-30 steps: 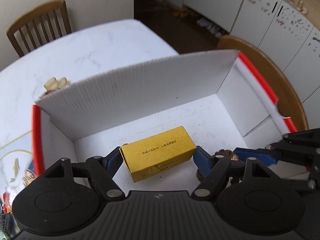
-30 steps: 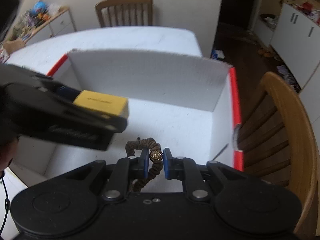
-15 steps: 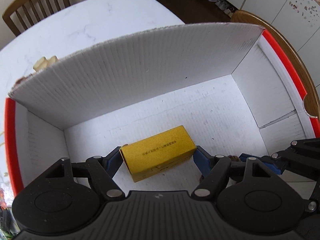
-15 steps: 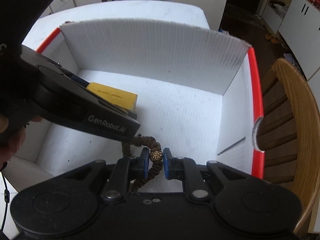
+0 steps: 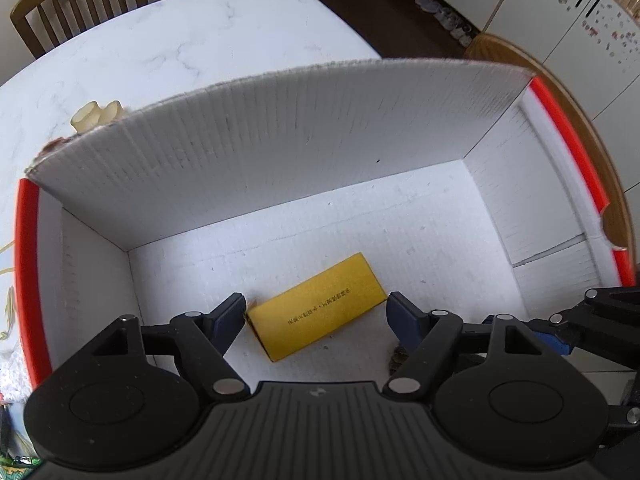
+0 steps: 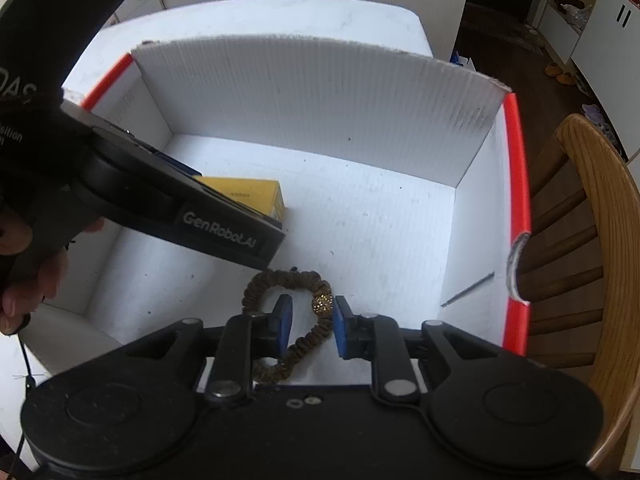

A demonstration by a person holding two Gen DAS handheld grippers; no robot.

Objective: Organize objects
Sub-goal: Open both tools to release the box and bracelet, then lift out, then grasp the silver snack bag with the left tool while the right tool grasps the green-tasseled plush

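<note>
A white corrugated carton point(image 5: 560, 120) with red edges stands open on the table. Inside it, low over the floor, my left gripper point(image 5: 316, 310) is shut on a yellow box point(image 5: 320, 306), its pads against the box's two short ends. In the right wrist view the left gripper's black body point(image 6: 180, 208) hides part of the yellow box point(image 6: 248, 196). My right gripper point(image 6: 312, 320) is opening; its blue pads stand a little off a brown hair tie point(image 6: 280, 278) with a gold bead point(image 6: 322, 304), which lies on the carton's floor point(image 6: 380, 220) between them.
The carton's tall back flap point(image 5: 300, 140) stands upright. A small cream object point(image 5: 96, 114) sits on the marbled table point(image 5: 180, 40) behind it. Wooden chairs stand at the far side point(image 5: 76, 0) and at the right point(image 6: 592, 240). A person's hand point(image 6: 24, 280) holds the left gripper.
Both grippers have sunk deeper into the carton. The right jaws, shut on the hair tie's bead before, have parted, and the tie now rests on the floor. The left still holds the yellow box.
</note>
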